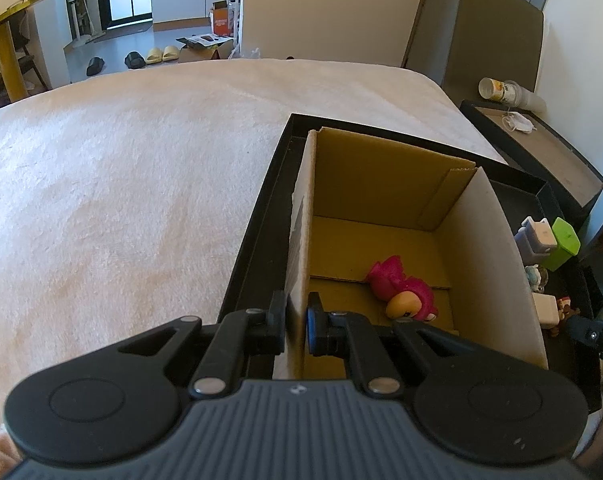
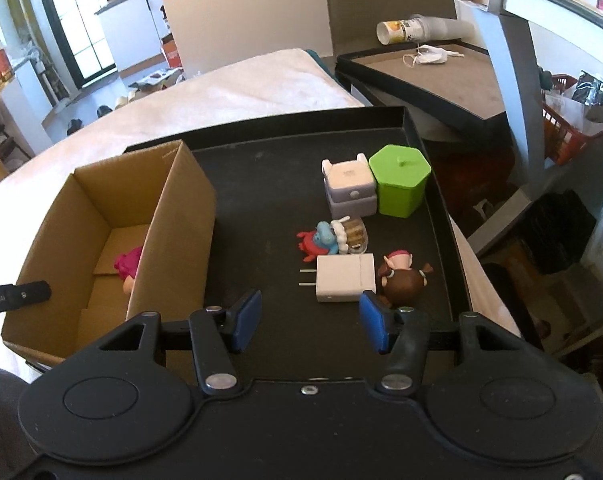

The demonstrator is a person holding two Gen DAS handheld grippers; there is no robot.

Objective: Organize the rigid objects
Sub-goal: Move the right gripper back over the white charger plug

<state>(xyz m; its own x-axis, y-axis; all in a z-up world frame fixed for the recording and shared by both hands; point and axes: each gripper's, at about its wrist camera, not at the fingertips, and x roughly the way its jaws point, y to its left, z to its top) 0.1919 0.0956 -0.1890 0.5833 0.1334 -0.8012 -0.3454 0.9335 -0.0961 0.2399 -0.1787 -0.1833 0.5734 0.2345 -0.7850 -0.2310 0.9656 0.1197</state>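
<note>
My left gripper (image 1: 297, 322) is shut on the left wall of an open cardboard box (image 1: 385, 184) that stands in a black tray (image 1: 257, 216). A pink toy figure (image 1: 401, 288) lies on the box floor; it also shows in the right wrist view (image 2: 127, 264). My right gripper (image 2: 309, 320) is open and empty above the tray (image 2: 261, 184), just in front of a white plug adapter (image 2: 345, 278) and a brown-haired doll (image 2: 403, 280). Farther back lie a blue-and-red toy (image 2: 321, 238), a grey-white block toy (image 2: 349, 190) and a green hexagonal container (image 2: 401, 184).
The tray sits on a cream blanket (image 1: 121, 184). A second black tray (image 2: 441, 76) behind holds a face mask (image 2: 427, 56) and a tipped paper cup stack (image 2: 405, 28). A red basket (image 2: 573, 120) and shelving stand at the right.
</note>
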